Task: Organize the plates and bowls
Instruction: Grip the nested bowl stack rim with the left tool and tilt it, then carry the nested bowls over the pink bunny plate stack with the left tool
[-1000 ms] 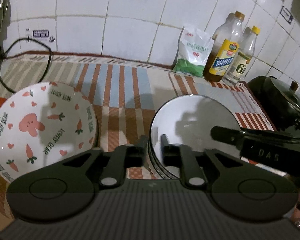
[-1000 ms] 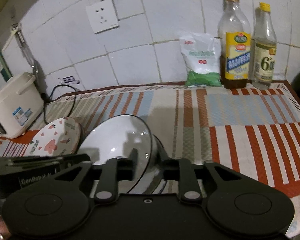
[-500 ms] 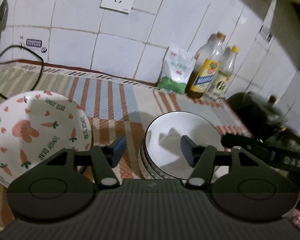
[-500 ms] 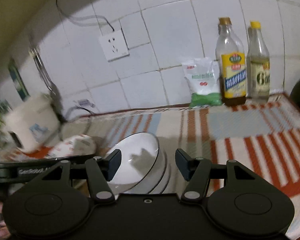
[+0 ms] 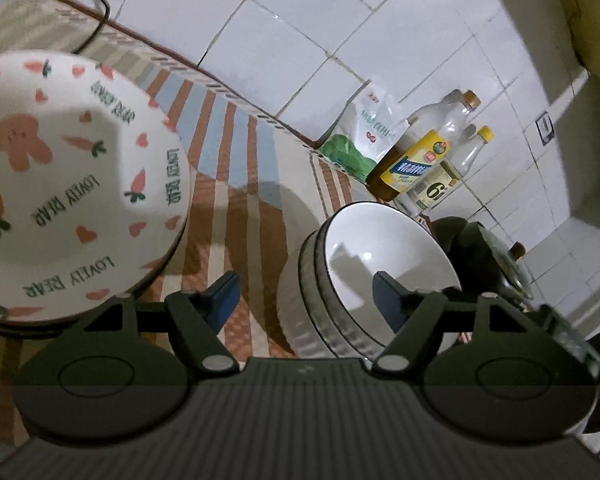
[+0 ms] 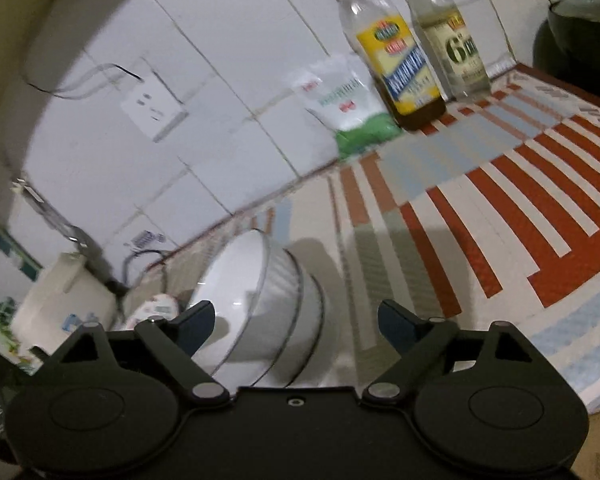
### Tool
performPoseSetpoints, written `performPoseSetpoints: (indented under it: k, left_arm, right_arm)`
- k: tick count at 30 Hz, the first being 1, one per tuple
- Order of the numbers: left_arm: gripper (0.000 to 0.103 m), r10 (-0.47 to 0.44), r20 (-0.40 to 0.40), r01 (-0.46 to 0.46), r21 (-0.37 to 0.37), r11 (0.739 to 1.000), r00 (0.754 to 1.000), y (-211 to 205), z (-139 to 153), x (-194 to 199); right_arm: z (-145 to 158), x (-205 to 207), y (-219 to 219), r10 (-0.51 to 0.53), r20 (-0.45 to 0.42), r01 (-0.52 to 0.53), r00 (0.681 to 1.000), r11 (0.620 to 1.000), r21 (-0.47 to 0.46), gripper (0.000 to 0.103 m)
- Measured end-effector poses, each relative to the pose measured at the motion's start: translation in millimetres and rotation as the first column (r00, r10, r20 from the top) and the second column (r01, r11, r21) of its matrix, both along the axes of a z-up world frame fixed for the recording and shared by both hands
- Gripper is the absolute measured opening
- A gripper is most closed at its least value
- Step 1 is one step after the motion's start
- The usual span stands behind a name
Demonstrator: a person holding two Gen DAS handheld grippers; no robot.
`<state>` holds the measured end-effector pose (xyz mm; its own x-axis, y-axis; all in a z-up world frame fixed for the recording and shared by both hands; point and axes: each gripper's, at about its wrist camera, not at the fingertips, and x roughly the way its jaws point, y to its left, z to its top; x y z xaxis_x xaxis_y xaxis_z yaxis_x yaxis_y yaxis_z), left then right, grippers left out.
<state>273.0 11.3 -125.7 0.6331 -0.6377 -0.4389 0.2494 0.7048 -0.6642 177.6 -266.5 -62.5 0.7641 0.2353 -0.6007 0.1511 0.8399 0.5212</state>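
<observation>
White bowls sit nested on the striped mat, just ahead of both tongs. Left gripper and right gripper gape wide, holding nothing. Carrot plates lie left of the stack, nearer the left gripper.

The left gripper and right gripper are black plastic, with blue jaws, round discs and small silver screws.
</observation>
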Motion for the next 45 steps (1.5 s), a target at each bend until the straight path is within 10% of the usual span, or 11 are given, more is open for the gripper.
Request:
performPoseSetpoints:
  k: [6, 23, 45]
  left_arm:
    - [0.064, -0.023, -0.032, 0.022, -0.012, 1.000, 0.999, -8.4, -3.3, 7.0]
    - [0.034, -0.011, -0.080, 0.007, -0.050, 0.999, 0.997, -17.8, -26.3, 24.6]
    - [0.035, 0.029, -0.008, -0.028, 0.080, 0.996, 1.000, -28.8, -7.8, -0.2]
  right_arm:
    - [-11.9, 10.6, -6.3, 0.082, -0.036, -0.079, 0.996, 0.994, 0.072, 0.067]
    - [-39.9, 34.1, -2.8, 0.151, -0.091, -0.138, 0.984, 0.982, 0.132, 0.054]
    - [-35.7, 16.4, 8.5, 0.088, -0.050, -0.081, 0.995, 0.988, 0.128, 0.055]
